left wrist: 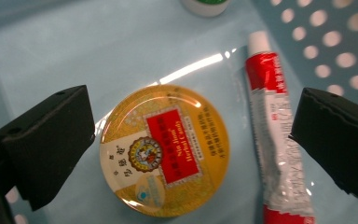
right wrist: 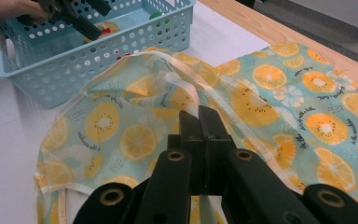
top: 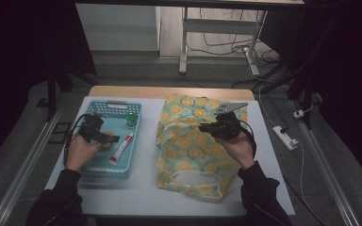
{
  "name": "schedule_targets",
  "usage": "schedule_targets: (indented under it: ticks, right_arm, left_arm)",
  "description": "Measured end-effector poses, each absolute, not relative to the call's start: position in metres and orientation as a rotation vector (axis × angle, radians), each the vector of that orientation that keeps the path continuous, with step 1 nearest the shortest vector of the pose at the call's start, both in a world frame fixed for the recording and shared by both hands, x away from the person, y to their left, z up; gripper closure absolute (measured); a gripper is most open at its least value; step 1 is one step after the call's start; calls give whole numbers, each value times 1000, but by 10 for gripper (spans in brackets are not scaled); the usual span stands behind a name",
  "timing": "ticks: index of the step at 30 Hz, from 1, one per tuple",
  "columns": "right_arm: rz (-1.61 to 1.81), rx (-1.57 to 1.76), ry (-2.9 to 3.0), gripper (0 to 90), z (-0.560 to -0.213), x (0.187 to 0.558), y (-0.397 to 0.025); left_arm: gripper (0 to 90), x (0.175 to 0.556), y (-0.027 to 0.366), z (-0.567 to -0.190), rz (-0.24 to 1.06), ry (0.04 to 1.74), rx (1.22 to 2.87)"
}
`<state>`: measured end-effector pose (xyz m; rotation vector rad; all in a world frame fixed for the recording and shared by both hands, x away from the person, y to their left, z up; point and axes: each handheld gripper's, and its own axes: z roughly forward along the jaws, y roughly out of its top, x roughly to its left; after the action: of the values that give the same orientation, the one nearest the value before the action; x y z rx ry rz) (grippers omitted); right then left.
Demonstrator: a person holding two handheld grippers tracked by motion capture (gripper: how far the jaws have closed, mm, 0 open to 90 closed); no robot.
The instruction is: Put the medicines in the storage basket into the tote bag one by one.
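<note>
Two black jaws of the left gripper (left wrist: 186,154) stand wide apart, gripping nothing, with a round yellow tin (left wrist: 164,150) lying flat between them on the floor of the blue basket (top: 136,141). The tin's lid is glossy gold with a red label panel and a small round emblem at about 8 o'clock from its centre. Just beside the tin, at 3 o'clock in the left gripper view, lies a red-and-white tube (left wrist: 275,135), its white cap pointing toward 12 o'clock. Farther off, at 12 o'clock, stands a green-topped little bottle (top: 131,118). At 3 o'clock from the basket, the right gripper (right wrist: 204,122) has its jaws closed tight on the rim of the orange-patterned cloth bag (right wrist: 279,93), lifting the edge open.
</note>
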<state>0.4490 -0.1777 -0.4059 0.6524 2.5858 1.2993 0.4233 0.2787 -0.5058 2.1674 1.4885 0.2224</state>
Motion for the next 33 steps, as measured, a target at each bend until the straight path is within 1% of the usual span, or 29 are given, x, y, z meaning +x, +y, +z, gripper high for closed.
schedule_targets:
  ticks: [10,13,17,20,22,30,33]
  right_arm:
    - [1298,651,2588,900,-406,449,-178]
    - [1298,649,2588,900,-406,449,-177]
    - [1298,649,2588,900,-406,449,-178]
    - [1298,649,2589,900,-406,449,-178]
    - [1297,649,2589,900,-406,449,-178]
    - [1301,655,2589,900,-406,449,-178]
    - [1302,655,2587,900,-406,449,-178]
  left_arm:
    - [0,432,276,-519,141,1588,2230]
    - [3,434,274,-521,138,1623,2247]
    - [63,435,273,-522,154,1666,2271]
    - [152,434,273,-521,145,1673,2277]
    - [193,434,273,-521,148,1678,2276]
    - [201,433,273,-517,138,1699,2261]
    - [201,432,273,-513,140,1671,2241]
